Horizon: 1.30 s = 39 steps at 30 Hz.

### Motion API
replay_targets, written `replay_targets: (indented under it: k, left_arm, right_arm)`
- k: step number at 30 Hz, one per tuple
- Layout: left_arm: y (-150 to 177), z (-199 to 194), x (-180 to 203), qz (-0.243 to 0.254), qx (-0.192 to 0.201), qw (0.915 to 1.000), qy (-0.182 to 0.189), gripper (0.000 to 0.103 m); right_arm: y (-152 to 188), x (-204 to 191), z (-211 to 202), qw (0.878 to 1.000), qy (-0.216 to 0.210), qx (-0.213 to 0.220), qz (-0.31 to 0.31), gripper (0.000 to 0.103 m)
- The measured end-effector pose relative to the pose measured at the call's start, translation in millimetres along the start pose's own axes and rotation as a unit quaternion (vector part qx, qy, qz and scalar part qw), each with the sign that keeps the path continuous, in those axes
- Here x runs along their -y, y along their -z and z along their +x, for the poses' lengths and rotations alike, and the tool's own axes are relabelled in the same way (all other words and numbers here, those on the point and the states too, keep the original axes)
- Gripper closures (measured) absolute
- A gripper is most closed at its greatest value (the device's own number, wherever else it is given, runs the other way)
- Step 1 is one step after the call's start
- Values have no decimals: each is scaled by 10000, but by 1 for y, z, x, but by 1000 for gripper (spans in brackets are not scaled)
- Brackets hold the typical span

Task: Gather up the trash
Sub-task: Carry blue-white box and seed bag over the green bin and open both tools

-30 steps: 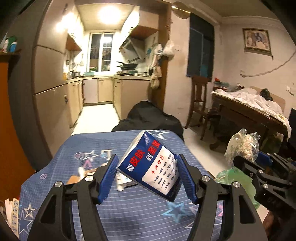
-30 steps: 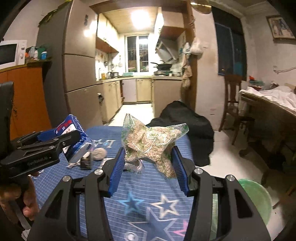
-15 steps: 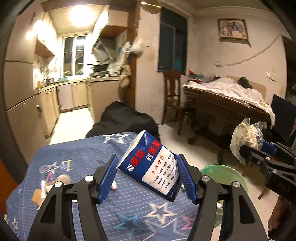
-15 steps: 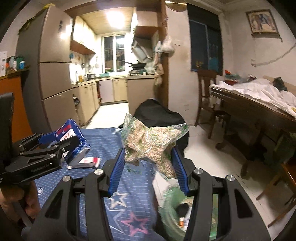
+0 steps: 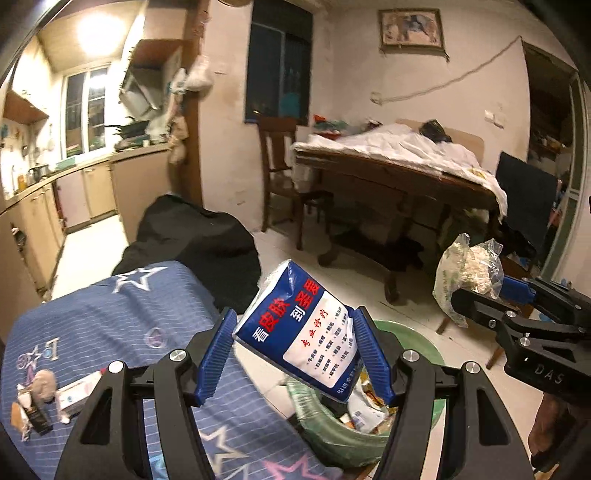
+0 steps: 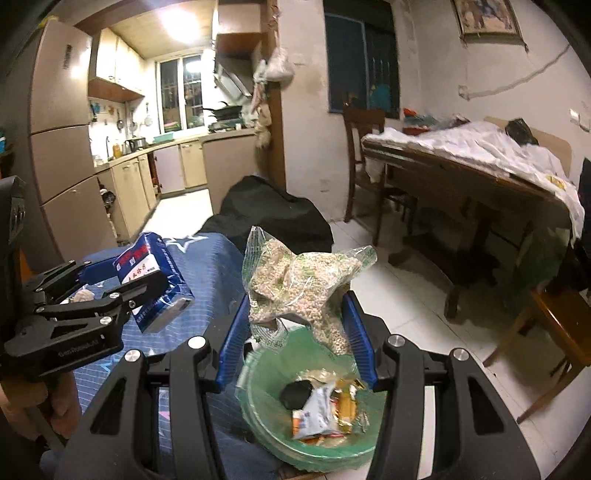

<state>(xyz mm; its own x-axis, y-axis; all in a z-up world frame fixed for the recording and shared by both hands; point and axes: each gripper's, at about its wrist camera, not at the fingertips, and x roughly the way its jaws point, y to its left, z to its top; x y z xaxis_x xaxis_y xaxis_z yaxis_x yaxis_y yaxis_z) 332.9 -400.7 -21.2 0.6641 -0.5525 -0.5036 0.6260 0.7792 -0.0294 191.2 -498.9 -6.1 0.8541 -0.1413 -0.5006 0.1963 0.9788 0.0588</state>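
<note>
Both grippers swung over green bin (image 6: 258, 417) (jaws clamping trash).

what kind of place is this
Most likely a lived-in home, a dining room opening onto a kitchen. The cream kitchen cabinets and counter, the dark wooden dining table under a white cloth with a wooden chair, and a framed picture on the wall show it.

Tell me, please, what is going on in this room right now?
A person is collecting trash with a handheld gripper in each hand. The left gripper is shut on a blue and white packet, and the right gripper is shut on a clear bag of pale pellets. Both are held above a green bin beside the blue star-patterned bed; the bin already holds wrappers.
</note>
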Motion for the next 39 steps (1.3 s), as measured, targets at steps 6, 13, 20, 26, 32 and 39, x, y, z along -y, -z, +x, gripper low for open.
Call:
replay_targets:
  k: [6, 13, 20, 26, 32, 39]
  left_arm:
    - [3, 49, 17, -15, -544, 9979, 362, 37]
    - [11, 102, 23, -47, -1205, 9899, 746, 37]
    - [30, 153, 23, -143, -1775, 9798, 907, 37]
    - [46, 182, 21, -179, -2028, 9752, 868, 37]
    - [54, 192, 22, -132, -2101, 9741, 832, 37]
    - [54, 193, 25, -129, -2108, 9745, 755, 37]
  right_arm:
    - [7, 33, 25, 9981, -87, -533, 285, 54]
    - [19, 55, 63, 9891, -267, -1330, 571, 54]
    - [26, 75, 91, 9780, -394, -1910, 744, 54]
    - [31, 84, 98, 9747, -418, -2072, 733, 54]
    - [38, 89, 104, 9728, -405, -2166, 715, 54]
    - [40, 93, 109, 9720, -405, -2187, 753, 54]
